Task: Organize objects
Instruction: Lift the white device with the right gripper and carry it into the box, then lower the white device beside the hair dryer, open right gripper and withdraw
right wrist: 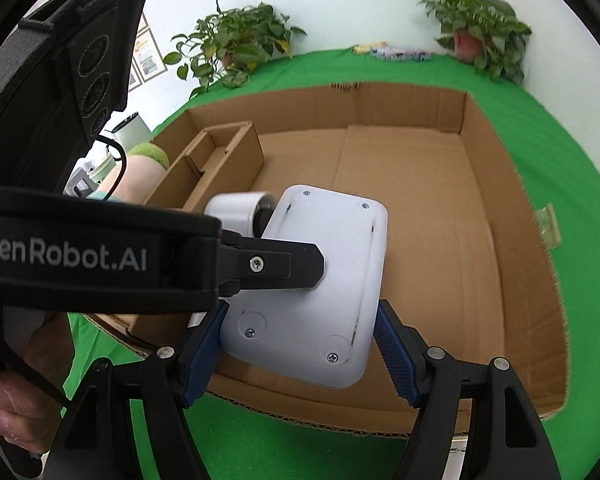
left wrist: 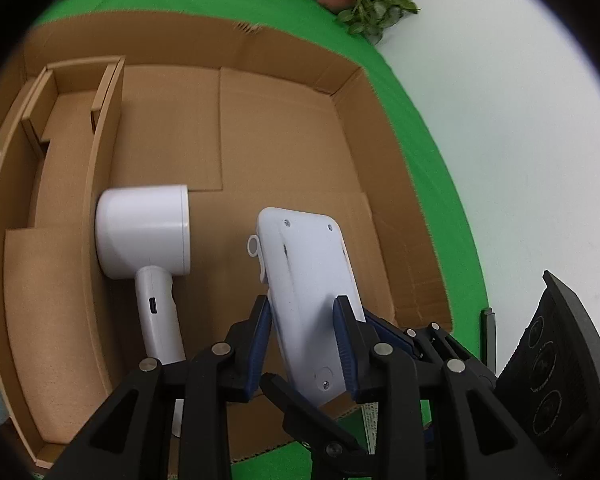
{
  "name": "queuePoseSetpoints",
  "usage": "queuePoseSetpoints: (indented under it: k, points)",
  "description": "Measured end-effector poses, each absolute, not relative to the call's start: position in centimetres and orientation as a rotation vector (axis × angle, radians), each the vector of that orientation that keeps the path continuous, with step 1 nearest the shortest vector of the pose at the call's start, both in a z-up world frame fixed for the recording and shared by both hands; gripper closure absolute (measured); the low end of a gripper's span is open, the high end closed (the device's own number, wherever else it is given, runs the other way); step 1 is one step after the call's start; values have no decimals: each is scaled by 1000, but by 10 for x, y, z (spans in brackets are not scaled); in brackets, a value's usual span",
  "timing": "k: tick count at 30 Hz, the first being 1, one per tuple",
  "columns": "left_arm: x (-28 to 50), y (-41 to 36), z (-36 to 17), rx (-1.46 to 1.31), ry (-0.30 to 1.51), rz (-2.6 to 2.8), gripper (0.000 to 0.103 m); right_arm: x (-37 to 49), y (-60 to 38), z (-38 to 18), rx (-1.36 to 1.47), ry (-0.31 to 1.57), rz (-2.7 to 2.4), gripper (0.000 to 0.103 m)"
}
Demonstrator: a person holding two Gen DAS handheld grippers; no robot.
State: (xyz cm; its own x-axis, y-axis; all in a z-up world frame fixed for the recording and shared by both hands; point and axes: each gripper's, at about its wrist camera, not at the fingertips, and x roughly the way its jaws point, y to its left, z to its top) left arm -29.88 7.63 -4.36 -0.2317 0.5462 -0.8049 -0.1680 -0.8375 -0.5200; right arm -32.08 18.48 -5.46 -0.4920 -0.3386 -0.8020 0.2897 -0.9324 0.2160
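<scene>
Two grippers meet over an open cardboard box (right wrist: 516, 240) that sits on a green surface (right wrist: 572, 184). The left gripper (left wrist: 304, 340) has its jaws closed on the near end of a flat white device (left wrist: 308, 280), the blue pads (left wrist: 260, 344) pressing its two long sides. The device is tilted, its screwed back plate facing up, held above the near middle of the box floor. In the right wrist view the same white device (right wrist: 320, 288) sits between the blue pads (right wrist: 392, 356) of the right gripper (right wrist: 300, 356). The right jaws are spread wide around its near end; the left pad looks to be touching or nearly touching the edge, while the right pad stands just clear of it, so this gripper does not have a firm hold.

To the left of the device, a white handheld appliance (left wrist: 148, 240) with a round head and a short handle lies on the box floor, its head against a cardboard divider (left wrist: 104, 120) that walls off a narrow compartment along the left side. The two white things are near each other but apart.

Beyond the far edge of the box, two potted plants (right wrist: 236, 52) stand on the green surface, with a small flat packet (right wrist: 400, 54) between them. A person's hand (right wrist: 16, 412) shows at the lower left of the right wrist view.
</scene>
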Motion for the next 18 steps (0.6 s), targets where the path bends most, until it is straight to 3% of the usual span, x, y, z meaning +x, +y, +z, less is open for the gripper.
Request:
queuePoseSetpoints:
  k: [11,18]
  points:
    - [-308,73,-73,-1675,-468,2093,72,-325,177,-87,1450,-94,-2367,33]
    - [-301,63,-53,-1609,-384,2209,72,-324,172,-86,1460,-131,-2340,31]
